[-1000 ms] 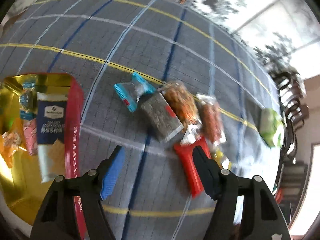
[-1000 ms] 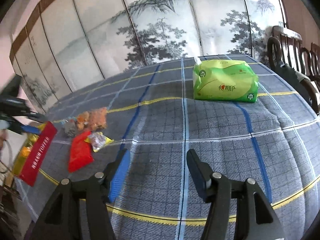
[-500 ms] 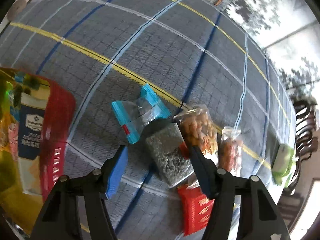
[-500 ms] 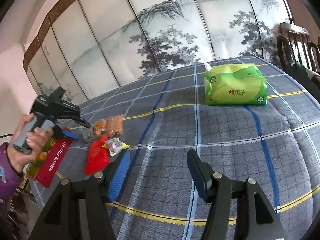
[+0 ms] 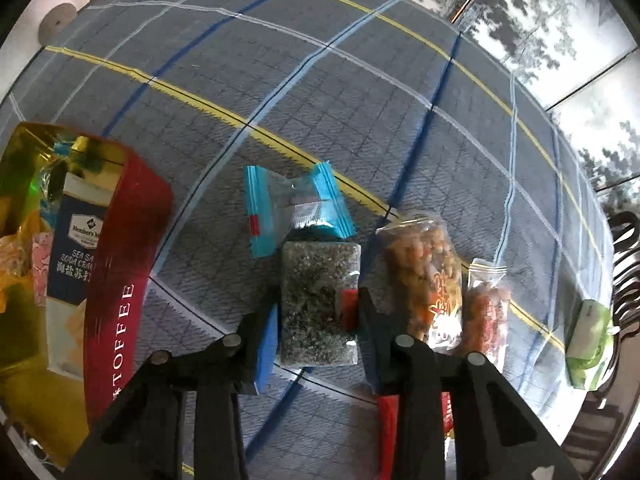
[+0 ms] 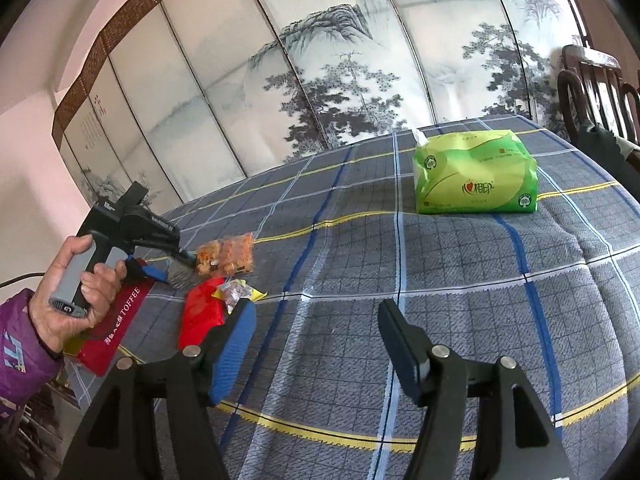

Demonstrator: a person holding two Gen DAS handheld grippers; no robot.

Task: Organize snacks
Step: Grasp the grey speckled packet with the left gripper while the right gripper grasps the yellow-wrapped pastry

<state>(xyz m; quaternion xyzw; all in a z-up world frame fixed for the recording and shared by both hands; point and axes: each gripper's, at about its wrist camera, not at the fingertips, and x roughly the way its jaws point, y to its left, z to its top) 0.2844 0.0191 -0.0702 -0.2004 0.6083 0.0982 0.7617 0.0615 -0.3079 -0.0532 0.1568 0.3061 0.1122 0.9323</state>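
Note:
A grey speckled snack packet (image 5: 316,280) lies on the checked cloth in the left wrist view. My left gripper (image 5: 318,312) points down over it, jaws closing, with both pads against the packet's sides. Around it lie a blue-ended clear packet (image 5: 294,208), an orange snack bag (image 5: 424,264), a small reddish bag (image 5: 486,312) and a red packet (image 5: 390,420). The red toffee tin (image 5: 120,280) at the left holds a cracker pack (image 5: 76,248). My right gripper (image 6: 316,312) hovers over bare cloth, jaws opening, nothing between them.
A green tissue pack (image 6: 476,178) sits at the far right of the table. A dark wooden chair (image 6: 592,76) stands beyond the table's right edge. A painted folding screen (image 6: 340,60) backs the table. A person's hand (image 6: 76,280) holds the left gripper beside the tin.
The left gripper came down over the row of snacks and its jaws narrowed onto the grey packet. The right gripper's jaws spread slightly, and the hand with the left gripper entered its view.

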